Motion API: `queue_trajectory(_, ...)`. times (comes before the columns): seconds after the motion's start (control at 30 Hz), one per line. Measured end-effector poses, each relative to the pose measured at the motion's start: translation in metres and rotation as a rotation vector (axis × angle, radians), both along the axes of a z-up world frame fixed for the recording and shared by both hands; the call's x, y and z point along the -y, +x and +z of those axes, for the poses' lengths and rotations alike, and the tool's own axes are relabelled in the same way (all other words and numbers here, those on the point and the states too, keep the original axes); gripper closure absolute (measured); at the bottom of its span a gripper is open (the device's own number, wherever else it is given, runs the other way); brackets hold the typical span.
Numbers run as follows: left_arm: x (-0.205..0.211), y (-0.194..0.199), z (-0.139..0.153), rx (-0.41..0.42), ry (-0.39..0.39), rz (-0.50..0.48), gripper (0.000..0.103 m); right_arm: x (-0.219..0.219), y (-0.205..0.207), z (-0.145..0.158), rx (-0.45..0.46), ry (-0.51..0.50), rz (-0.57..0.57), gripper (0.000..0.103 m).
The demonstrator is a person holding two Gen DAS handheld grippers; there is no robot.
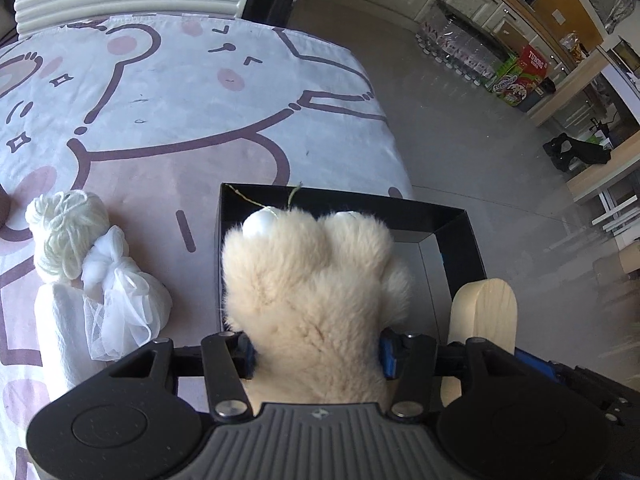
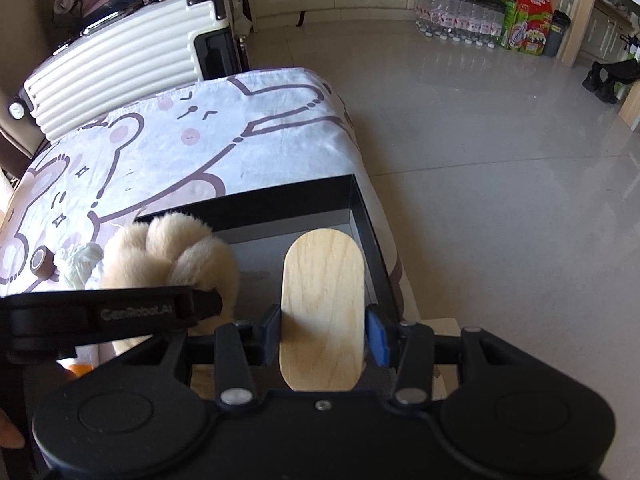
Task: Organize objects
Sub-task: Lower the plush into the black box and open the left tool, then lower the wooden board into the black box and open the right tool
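Note:
A cream plush paw (image 1: 308, 280) sits between the jaws of my left gripper (image 1: 318, 356), whose blue pads press into its fur at the narrow wrist end. Its toes hang over the open black box (image 1: 452, 216) on the bear-print bedspread. My right gripper (image 2: 324, 332) is shut on a pale wooden oval board (image 2: 322, 304), held upright over the same black box (image 2: 280, 196). That board (image 1: 484, 312) shows at the right of the left wrist view. The plush paw (image 2: 172, 248) and my left gripper's black body (image 2: 120, 312) show at the left of the right wrist view.
Left of the box lie a ball of white yarn (image 1: 66, 232), a knotted white mesh bundle (image 1: 120, 292) and a folded white cloth (image 1: 60, 340). A brown tape roll (image 2: 42, 264) sits farther left. A cream suitcase (image 2: 120, 60) stands behind the bed. Bottles (image 1: 460, 48) line the far floor.

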State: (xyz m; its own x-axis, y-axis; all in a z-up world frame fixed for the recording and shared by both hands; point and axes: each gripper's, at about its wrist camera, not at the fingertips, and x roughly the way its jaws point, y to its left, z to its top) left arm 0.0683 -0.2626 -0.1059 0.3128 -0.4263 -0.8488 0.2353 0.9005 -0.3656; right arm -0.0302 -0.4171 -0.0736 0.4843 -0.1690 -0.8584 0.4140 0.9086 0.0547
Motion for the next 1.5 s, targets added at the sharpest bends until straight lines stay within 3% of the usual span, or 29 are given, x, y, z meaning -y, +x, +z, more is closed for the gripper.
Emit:
queue_trajectory(0.07, -0.001, 0.000, 0.005, 0.005, -0.032, -0.008, 0.037, 0.001, 0.002, -0.006, -0.017, 0.007, -0.003, 0.057)
queue_trajectory(0.13, 0.001, -0.002, 0.017, 0.063, -0.001, -0.017, 0.025, 0.000, 0.005, -0.010, -0.033, 0.004, 0.001, 0.057)
queue_trajectory(0.2, 0.001, -0.002, 0.027, 0.125, 0.018, -0.043, 0.025, -0.002, 0.007, -0.013, -0.040, 0.010, 0.009, 0.057)
queue_trajectory(0.37, -0.012, 0.003, 0.039, 0.168, 0.024, -0.040, 0.025, -0.009, 0.018, -0.021, -0.075, 0.004, 0.030, 0.057)
queue_trajectory(0.67, -0.053, 0.026, 0.027, 0.140, 0.076, 0.026, 0.025, -0.007, 0.038, -0.038, -0.125, -0.031, -0.004, 0.057)
queue_trajectory(0.83, -0.066, 0.034, 0.020, 0.123, 0.091, 0.036, 0.025, -0.021, 0.050, -0.047, -0.139, -0.002, 0.094, 0.057)
queue_trajectory(1.0, -0.062, 0.035, 0.015, 0.112, 0.096, 0.011, 0.025, -0.041, 0.059, -0.047, -0.149, 0.009, 0.216, 0.057)
queue_trajectory(1.3, -0.045, 0.026, 0.014, 0.109, 0.111, -0.048, 0.025, -0.044, 0.048, -0.058, -0.261, 0.045, 0.282, 0.057)
queue_trajectory(1.5, -0.035, 0.020, 0.015, 0.114, 0.126, -0.083, 0.025, -0.044, 0.042, -0.059, -0.254, 0.075, 0.285, 0.056)
